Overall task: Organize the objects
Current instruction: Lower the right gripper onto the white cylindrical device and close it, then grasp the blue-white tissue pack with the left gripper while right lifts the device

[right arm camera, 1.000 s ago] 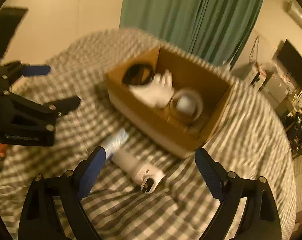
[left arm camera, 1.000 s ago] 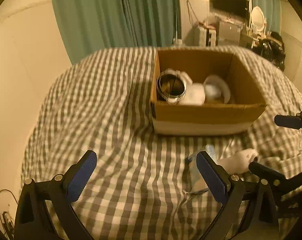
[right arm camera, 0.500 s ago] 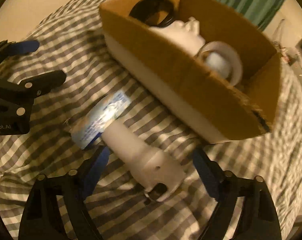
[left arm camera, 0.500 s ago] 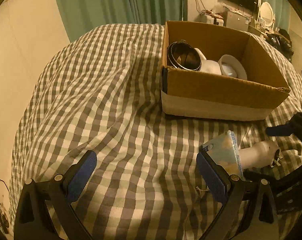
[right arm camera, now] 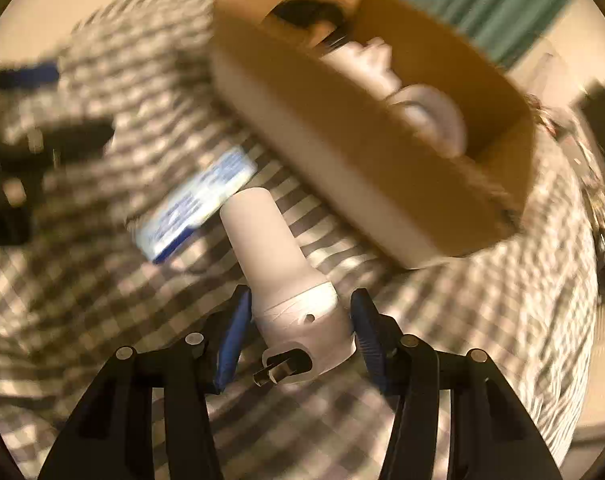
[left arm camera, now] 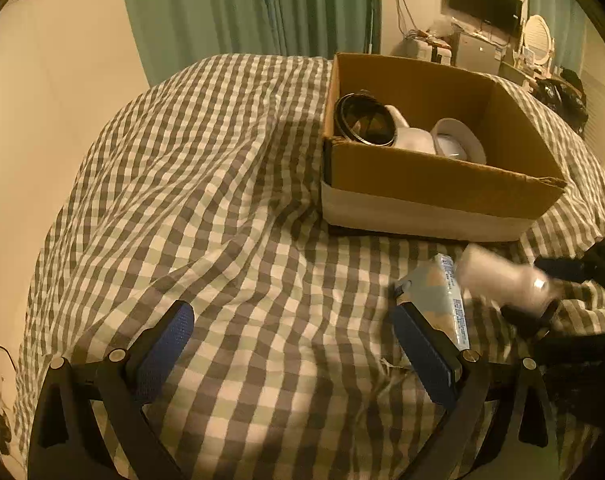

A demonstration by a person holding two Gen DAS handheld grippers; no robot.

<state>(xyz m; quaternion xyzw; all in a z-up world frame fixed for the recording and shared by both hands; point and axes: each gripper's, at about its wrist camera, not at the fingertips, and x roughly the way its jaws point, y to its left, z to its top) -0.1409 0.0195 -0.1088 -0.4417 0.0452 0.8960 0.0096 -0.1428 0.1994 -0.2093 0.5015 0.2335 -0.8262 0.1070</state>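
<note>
Right gripper (right arm camera: 298, 320): jaws closed around the wide capped end of the white bottle (right arm camera: 278, 264); blue pads press both of its sides.
White bottle: narrow end points away toward the cardboard box (right arm camera: 366, 152); view blurred.
Left gripper (left arm camera: 298, 344): jaws wide open, nothing between them, poised over the checked cloth (left arm camera: 206, 200).
Blue-and-white packet (left arm camera: 442, 304): lies on the cloth just beyond the left gripper's right finger, beside the bottle's narrow end.
Cardboard box: far right on the cloth, open top; holds a dark metal-rimmed round container (left arm camera: 364, 120) at its left, white items (left arm camera: 434, 140) to its right.
Background: green curtain (left arm camera: 254, 12) behind the bed.
</note>
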